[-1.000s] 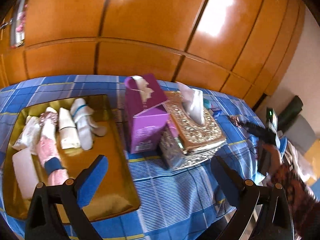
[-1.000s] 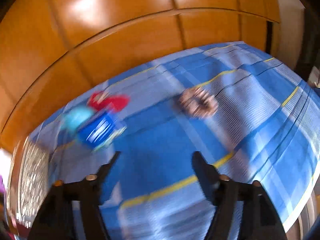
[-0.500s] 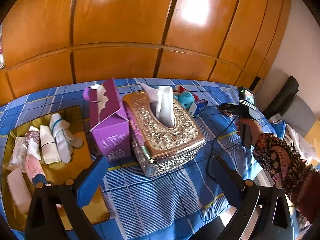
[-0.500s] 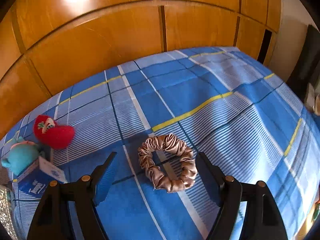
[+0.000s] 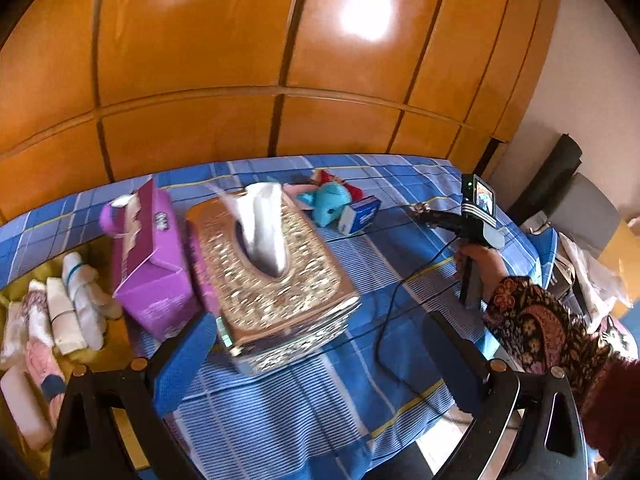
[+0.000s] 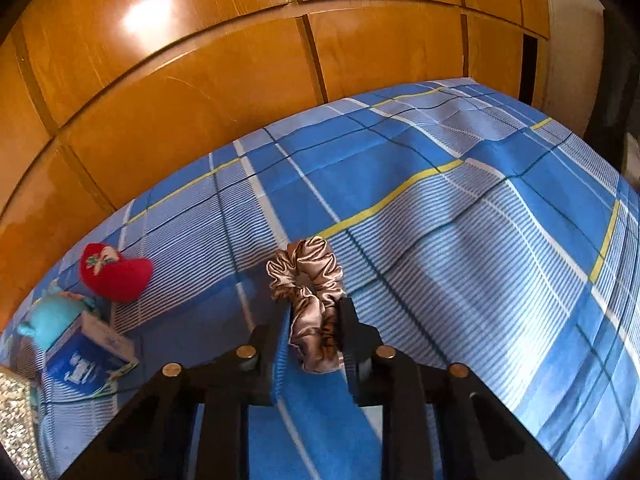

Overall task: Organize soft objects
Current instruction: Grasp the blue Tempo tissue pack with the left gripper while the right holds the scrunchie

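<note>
Scrunchie (image 6: 312,300), shiny and brown, sits low in the middle, squeezed by the right gripper (image 6: 314,336), whose jaws just closed on it. Next, I think, lift it toward the yellow tray (image 5: 108,344), seen only at the left view's lower left. Left gripper (image 5: 316,360) is wide, empty.

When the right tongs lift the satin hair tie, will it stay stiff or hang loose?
Probably loose: the hair tie is already crushed flat between the right tongs, which have just closed on it. Its glossy folds suggest it may slip. It looks very light.
</note>
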Available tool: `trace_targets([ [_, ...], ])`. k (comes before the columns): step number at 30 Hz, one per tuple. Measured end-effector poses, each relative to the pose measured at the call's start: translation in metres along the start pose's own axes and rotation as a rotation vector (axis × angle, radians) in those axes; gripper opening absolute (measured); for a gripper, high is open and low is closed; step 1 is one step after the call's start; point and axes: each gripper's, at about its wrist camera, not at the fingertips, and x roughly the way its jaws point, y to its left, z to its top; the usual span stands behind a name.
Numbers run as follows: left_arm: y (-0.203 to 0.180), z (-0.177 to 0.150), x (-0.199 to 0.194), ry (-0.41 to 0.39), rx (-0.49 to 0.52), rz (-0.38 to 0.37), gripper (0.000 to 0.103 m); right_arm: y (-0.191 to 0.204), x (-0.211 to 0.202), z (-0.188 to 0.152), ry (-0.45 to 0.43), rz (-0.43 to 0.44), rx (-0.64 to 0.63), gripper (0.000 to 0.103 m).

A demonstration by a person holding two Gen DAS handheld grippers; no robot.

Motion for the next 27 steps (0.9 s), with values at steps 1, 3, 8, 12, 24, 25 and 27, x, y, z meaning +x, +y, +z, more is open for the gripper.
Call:
trace_targets([
  [1, -0.006, 0.004, 0.002, -0.002, 0.014, 0.007, 0.103, 0.002, -0.004, -0.003, 0.000, 0.016, 0.002, 0.021],
  [3, -0.017, 0.016, 0.008, -0.006, 0.036, 0.020, 0.103, 0.007, -0.013, -0.013, -0.003, 0.064, 0.005, 0.021],
  [8, -0.049, 0.050, 0.030, 0.005, 0.093, 0.038, 0.103, 0.022, -0.023, -0.043, -0.005, 0.129, -0.001, 0.021],
  [12, -0.077, 0.084, 0.070, 0.055, 0.145, 0.043, 0.103, 0.019, -0.022, -0.051, -0.020, 0.146, 0.037, 0.021],
  [24, -0.124, 0.132, 0.223, 0.197, 0.326, 0.109, 0.102, 0.005, -0.020, -0.056, -0.050, 0.227, 0.112, 0.018],
  [25, -0.123, 0.134, 0.232, 0.206, 0.324, 0.114, 0.101, 0.004, -0.021, -0.057, -0.051, 0.229, 0.113, 0.018],
  [27, -0.122, 0.136, 0.251, 0.212, 0.340, 0.133, 0.099, 0.004, -0.021, -0.056, -0.054, 0.231, 0.115, 0.018],
])
